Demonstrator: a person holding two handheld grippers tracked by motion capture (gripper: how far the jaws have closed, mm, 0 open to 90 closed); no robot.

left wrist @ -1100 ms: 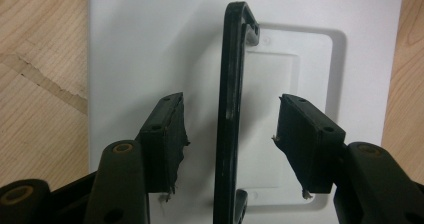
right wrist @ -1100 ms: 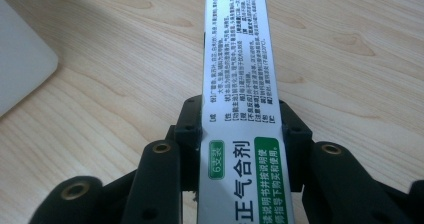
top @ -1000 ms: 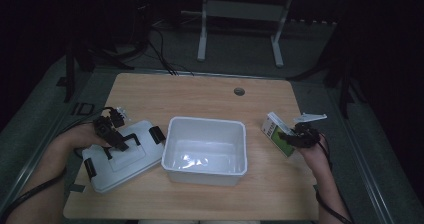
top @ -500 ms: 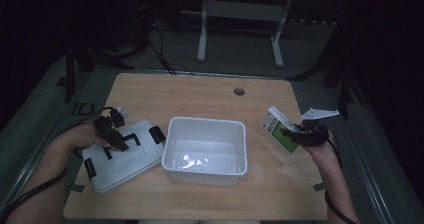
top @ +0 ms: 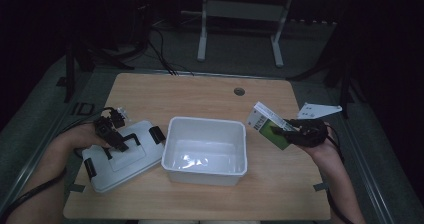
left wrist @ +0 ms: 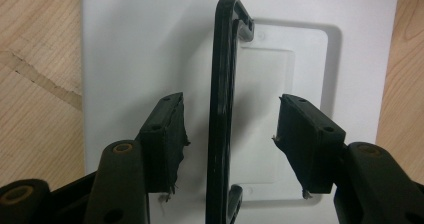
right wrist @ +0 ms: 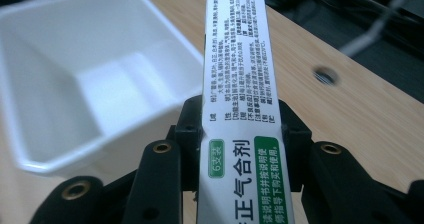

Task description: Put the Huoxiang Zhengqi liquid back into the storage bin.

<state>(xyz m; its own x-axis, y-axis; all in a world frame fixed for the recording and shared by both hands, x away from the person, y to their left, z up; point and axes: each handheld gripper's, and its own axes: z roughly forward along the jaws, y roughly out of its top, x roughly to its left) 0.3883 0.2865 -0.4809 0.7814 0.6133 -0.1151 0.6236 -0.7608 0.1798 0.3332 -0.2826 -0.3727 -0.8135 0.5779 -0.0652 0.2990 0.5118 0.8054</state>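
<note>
Wooden table (top: 200, 91), right gripper (top: 289, 133) pinching raised box (top: 267, 124)

dim and underexposed from the high view, with only the wooden table (top: 200, 91) catching light from above and the room beyond sunk into near black. soft glare on the floor of the white bin (top: 206, 156); grainy, low in contrast, slightly soft throughout. far brighter along the left gripper (left wrist: 230, 134), evenly lit, sharp on the black handle (left wrist: 222, 109), which casts a soft shadow rightward onto the white lid (left wrist: 135, 44). bright too along the right gripper (right wrist: 240, 149): crisp print low on the medicine box (right wrist: 235, 84), blurred toward its far end, with bin, table hole and dark background well out of focus.
</note>
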